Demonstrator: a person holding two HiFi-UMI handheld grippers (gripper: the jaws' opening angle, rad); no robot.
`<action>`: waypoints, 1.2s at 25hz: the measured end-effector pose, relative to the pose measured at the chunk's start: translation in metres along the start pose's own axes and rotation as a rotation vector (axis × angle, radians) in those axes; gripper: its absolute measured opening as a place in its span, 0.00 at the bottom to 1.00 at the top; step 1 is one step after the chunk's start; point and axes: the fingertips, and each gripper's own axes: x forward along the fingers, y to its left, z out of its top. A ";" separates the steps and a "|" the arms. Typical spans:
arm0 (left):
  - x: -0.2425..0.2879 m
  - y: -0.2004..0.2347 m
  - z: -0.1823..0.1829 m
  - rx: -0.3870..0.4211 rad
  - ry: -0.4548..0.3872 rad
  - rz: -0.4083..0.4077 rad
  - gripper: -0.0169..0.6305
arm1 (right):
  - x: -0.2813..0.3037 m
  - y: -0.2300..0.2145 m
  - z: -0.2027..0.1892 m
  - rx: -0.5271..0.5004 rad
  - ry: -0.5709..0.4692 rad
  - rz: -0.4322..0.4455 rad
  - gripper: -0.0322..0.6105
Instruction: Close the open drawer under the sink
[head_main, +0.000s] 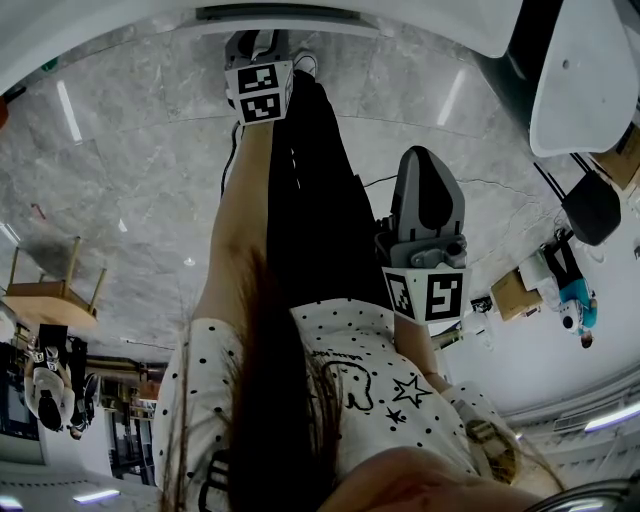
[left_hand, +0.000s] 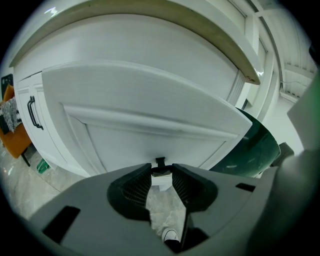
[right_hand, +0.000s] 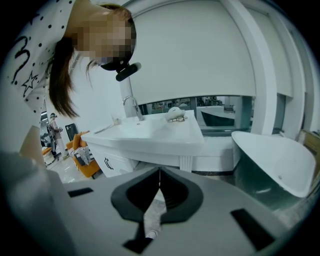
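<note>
drawer: white panelled front fills the centre of the left gripper view. It stands out from the cabinet face behind it, under the countertop edge that arcs across the top of the frame.
drawer knob: small dark knob on the lower middle of the front, at lower centre of the frame.
left gripper: jaws released with a narrow gap. The knob sits right at the gap between the tips; cannot tell if they touch it. In the head view this arm reaches to top centre.
right gripper: jaws clenched, tips meeting, nothing between them. In the head view it is held at centre right, close to the body, well apart from the drawer.
cabinet doors: white, at left of the left gripper view, with a dark bar handle.
sink: white basin top at centre left of the right gripper view, faucet at its back.
bathtub: white, right of the same view.
floor: grey marble tile.
orange chair: at left, beside the sink cabinet.
</note>
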 end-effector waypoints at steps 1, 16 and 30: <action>0.001 0.000 0.000 0.000 0.001 0.000 0.23 | 0.000 0.000 -0.001 0.000 0.001 0.000 0.07; 0.009 0.001 0.008 -0.019 -0.015 0.009 0.23 | 0.003 -0.006 -0.005 0.011 0.017 -0.007 0.07; 0.016 0.004 0.015 -0.030 -0.022 0.015 0.23 | 0.006 -0.010 -0.008 0.014 0.024 -0.011 0.07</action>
